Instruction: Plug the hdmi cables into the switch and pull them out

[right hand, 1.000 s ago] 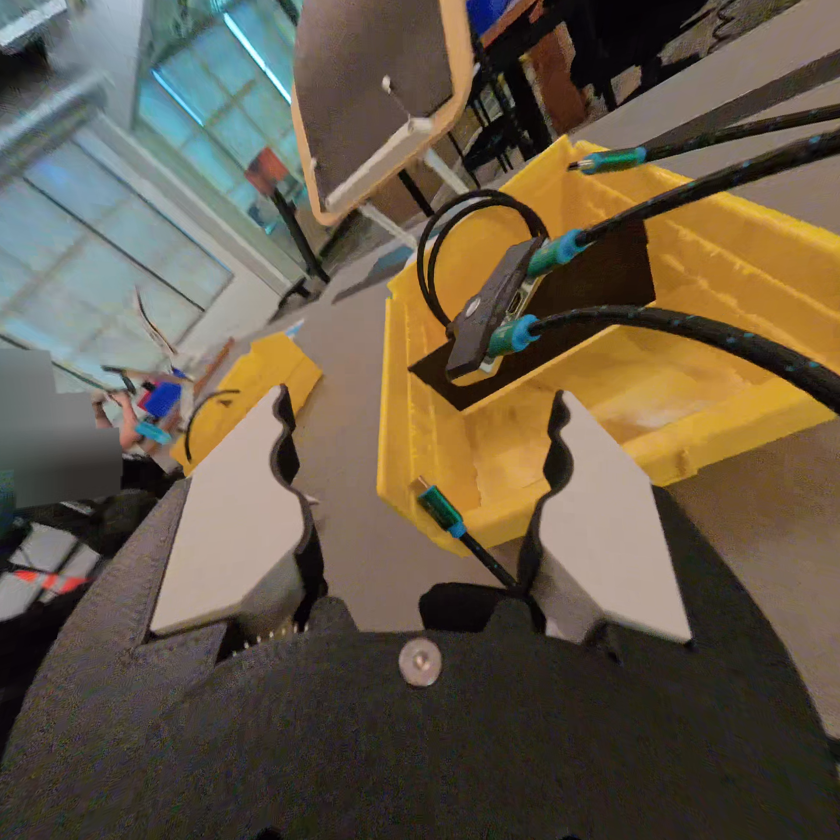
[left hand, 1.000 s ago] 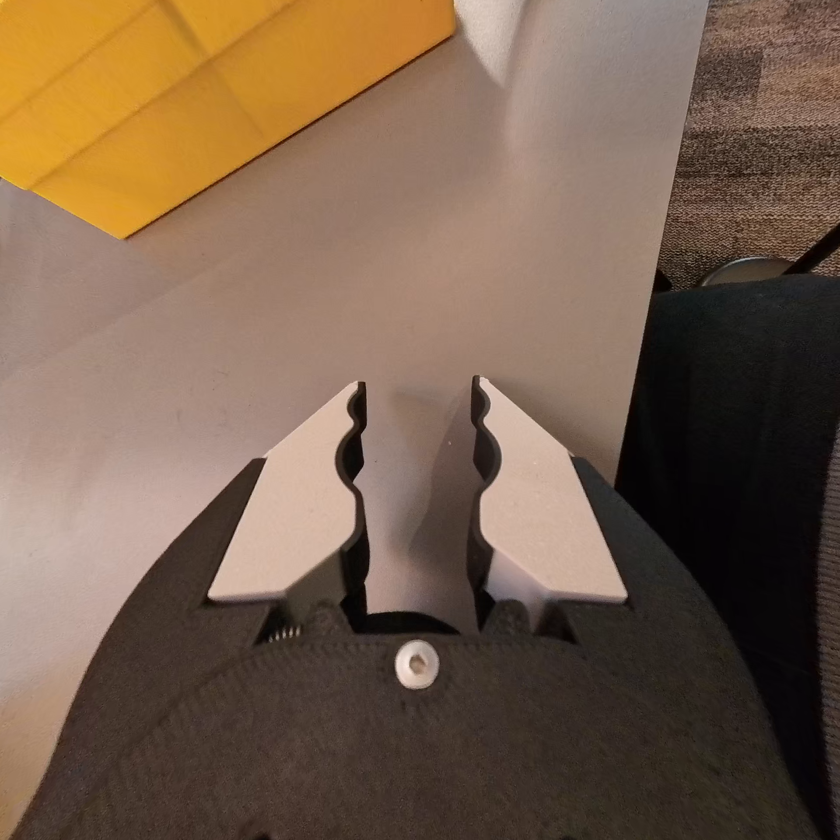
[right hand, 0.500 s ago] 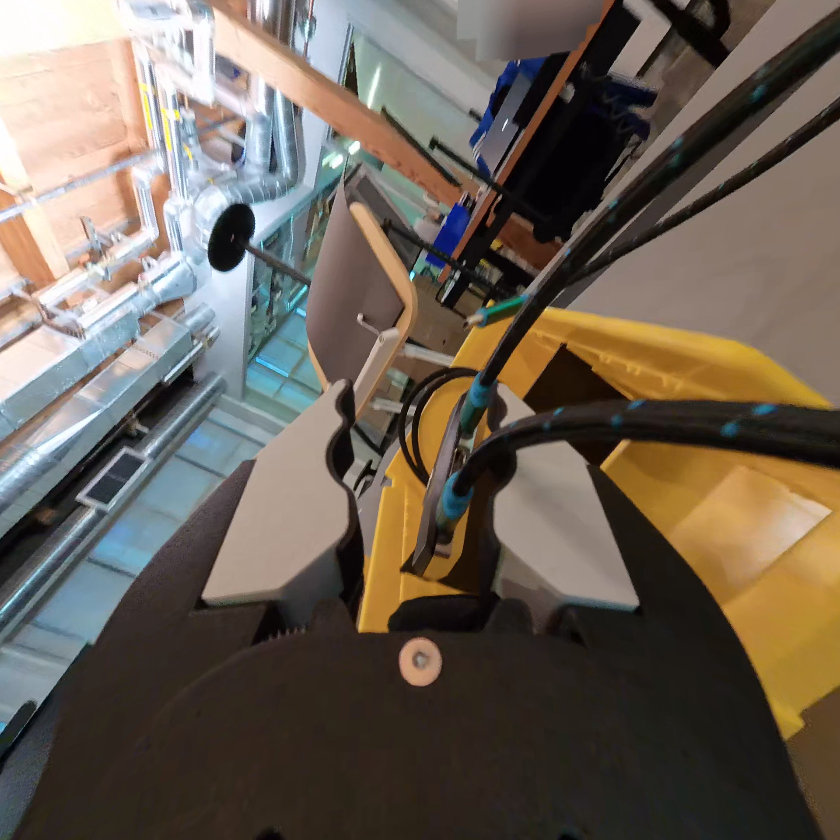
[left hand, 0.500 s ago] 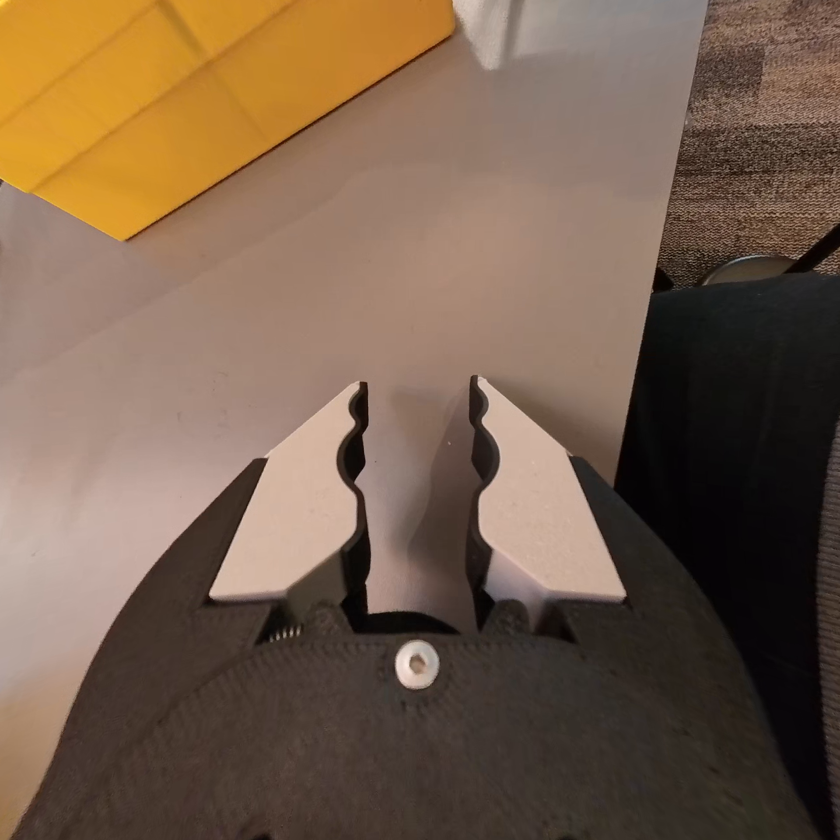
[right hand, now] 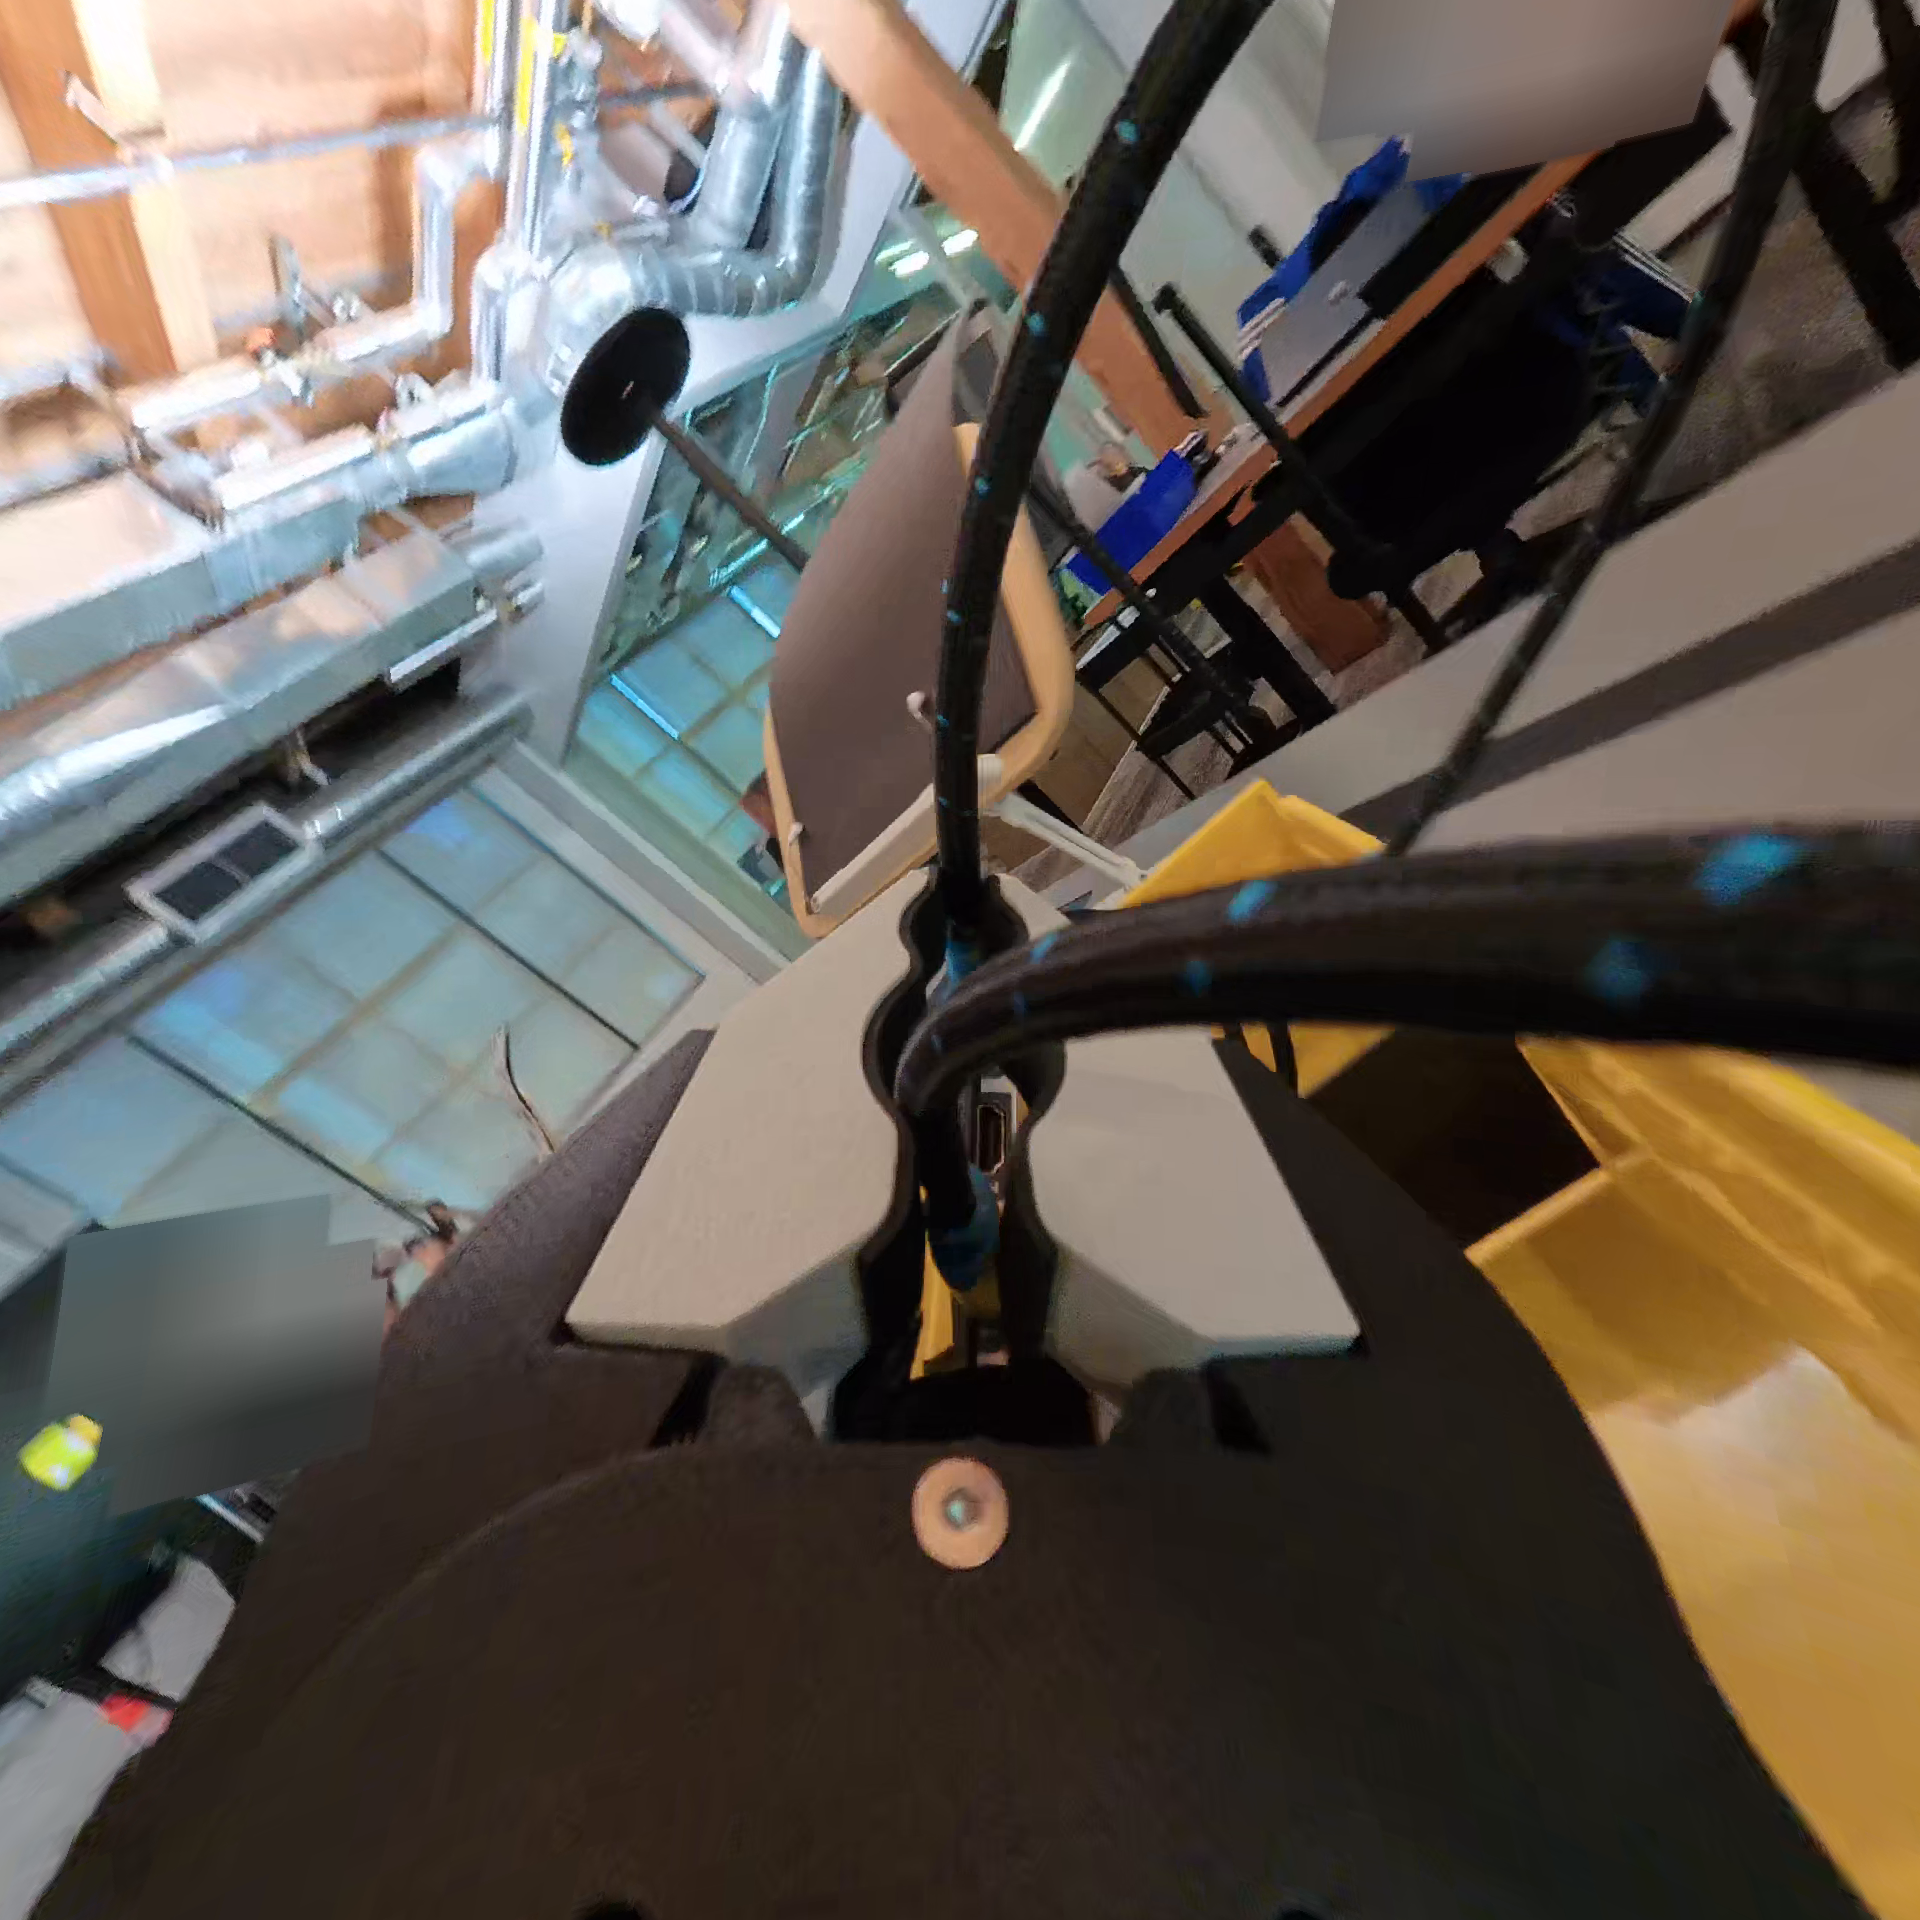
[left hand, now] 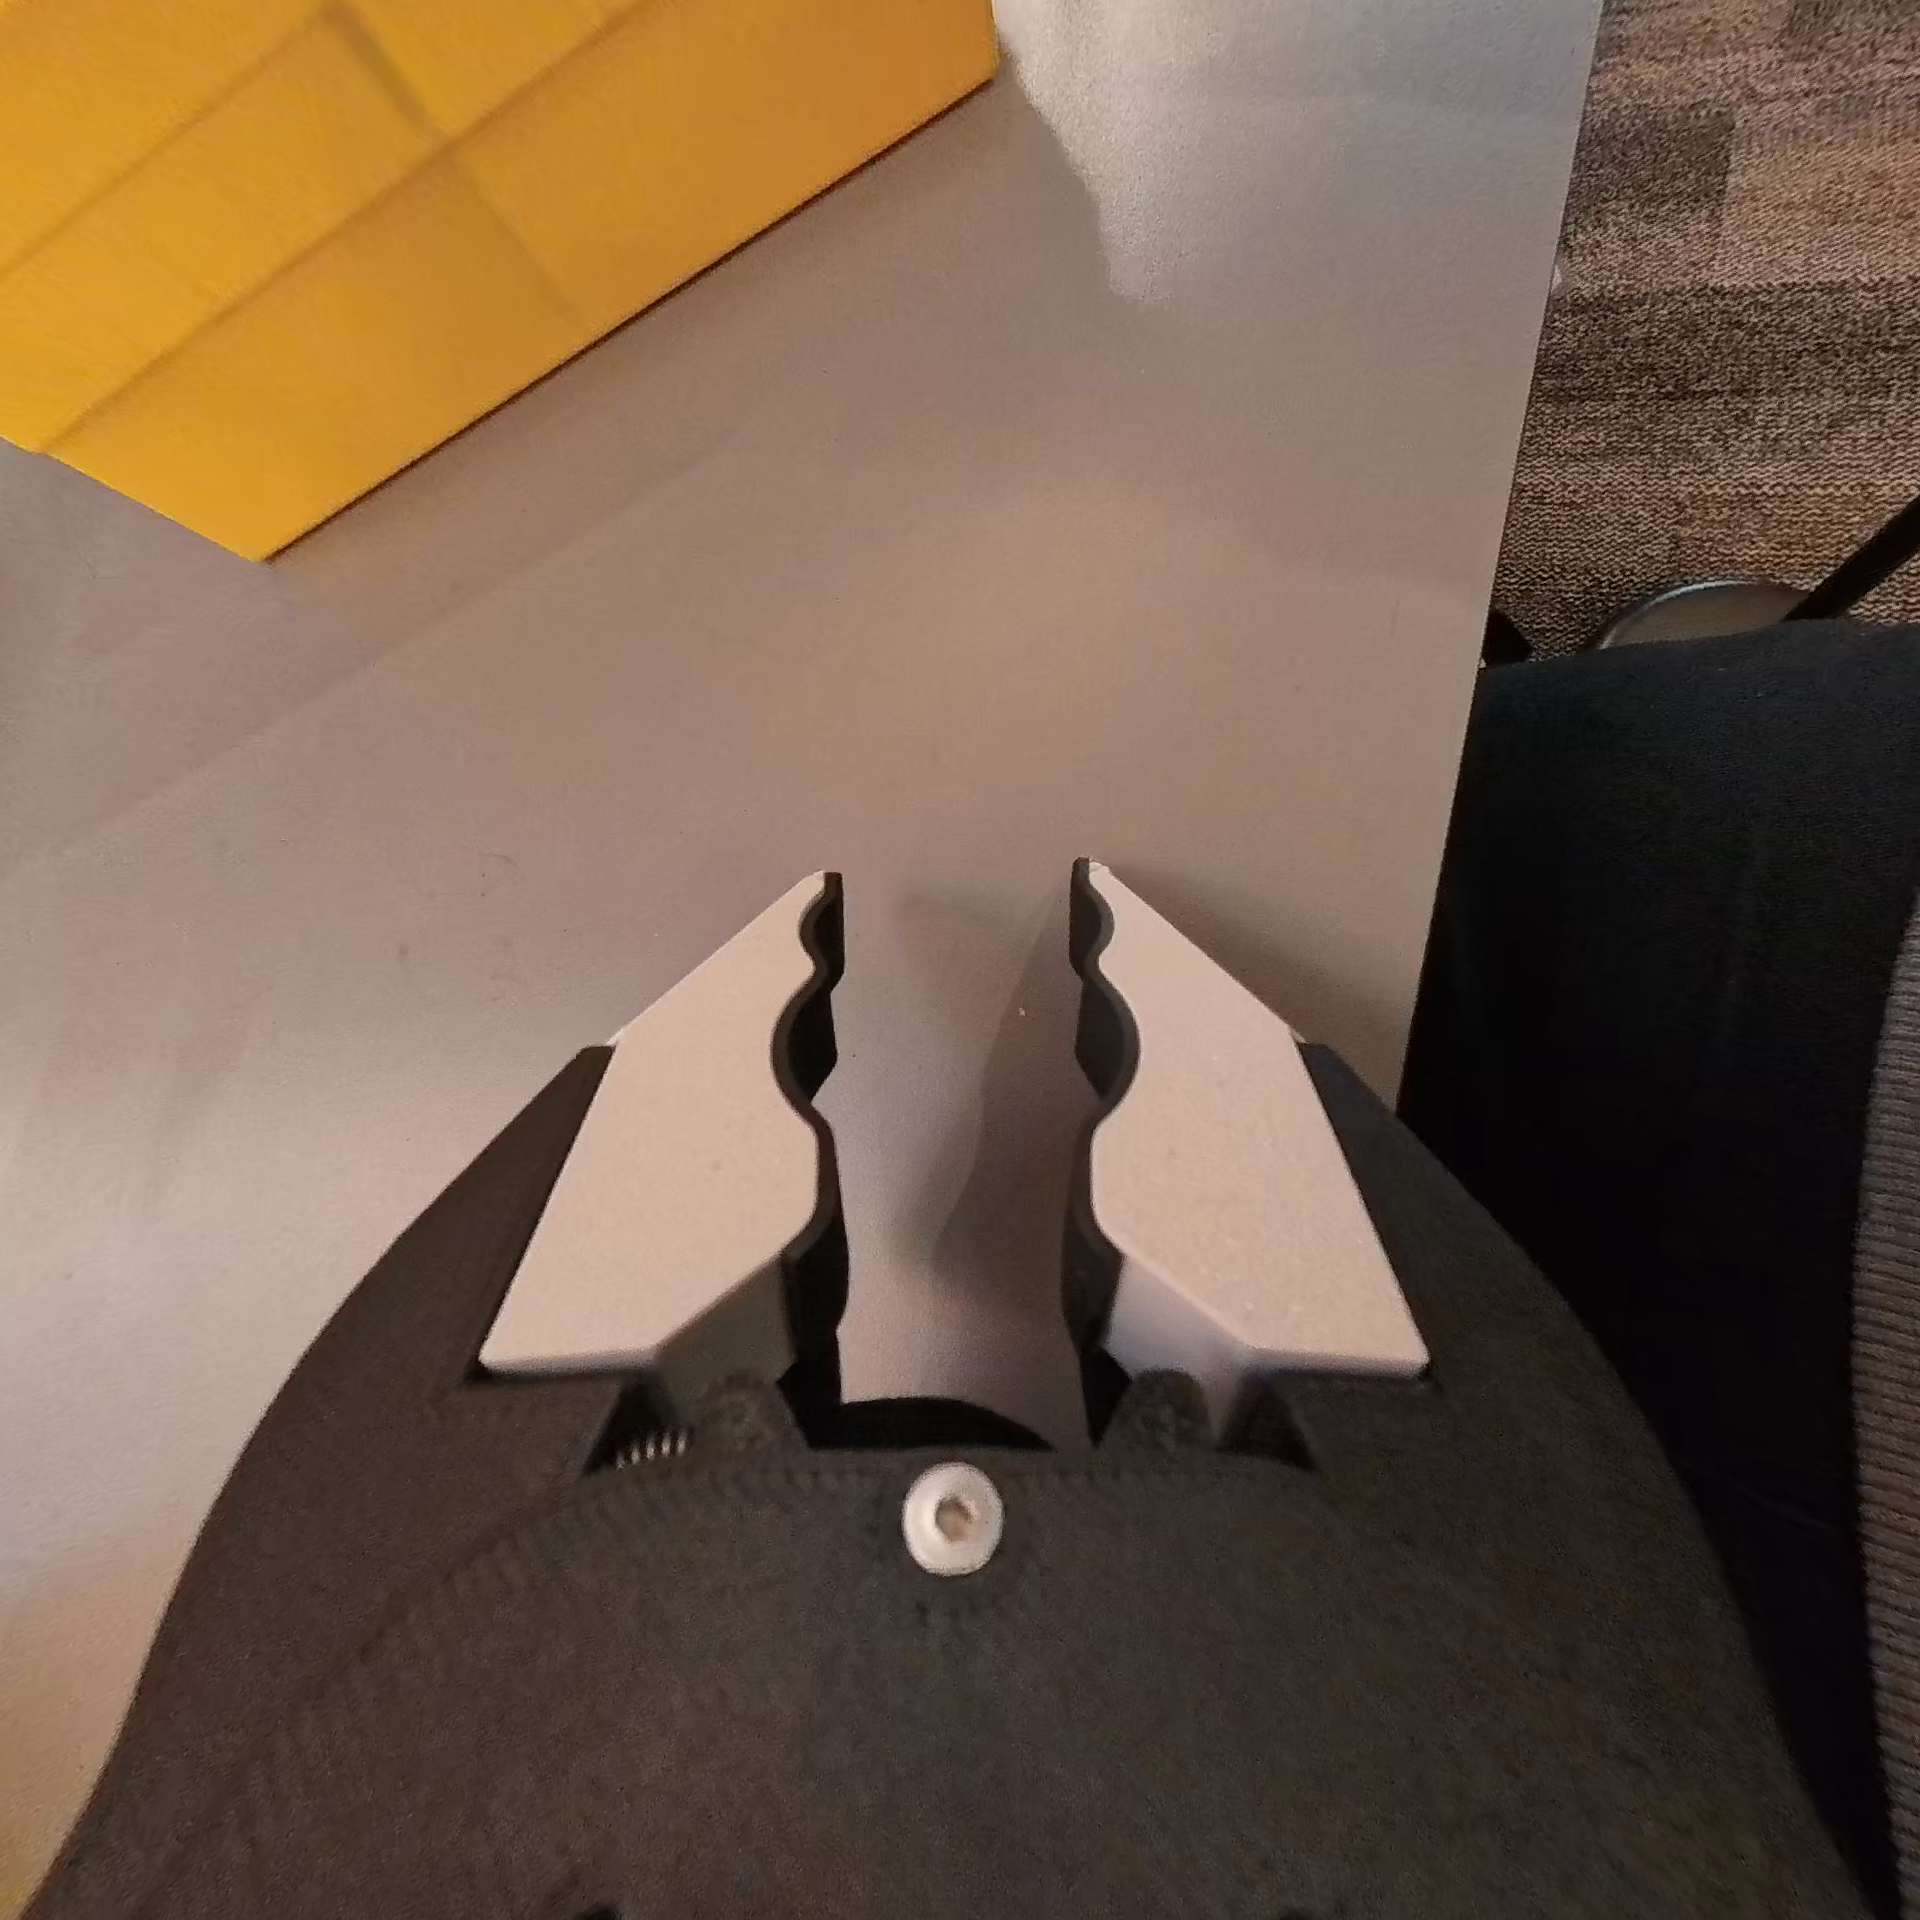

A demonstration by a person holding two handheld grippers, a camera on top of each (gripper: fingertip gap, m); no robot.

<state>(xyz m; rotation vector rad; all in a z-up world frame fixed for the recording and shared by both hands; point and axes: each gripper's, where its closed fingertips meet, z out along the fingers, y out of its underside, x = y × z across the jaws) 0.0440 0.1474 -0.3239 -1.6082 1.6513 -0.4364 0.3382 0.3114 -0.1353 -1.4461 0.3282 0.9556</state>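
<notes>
Right gripper clenched on the thin black HDMI switch, two braided black cables attached; left gripper parted, empty, above grey tabletop.

Left wrist view is dim and warm, with soft shadows on the worktop and a pale highlight at its far edge. Right wrist view is brighter, window-lit, motion-blurred, edges warped.

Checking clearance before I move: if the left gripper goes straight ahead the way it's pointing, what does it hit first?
Probably the grey tabletop: the open left gripper points down at its bare surface.
</notes>
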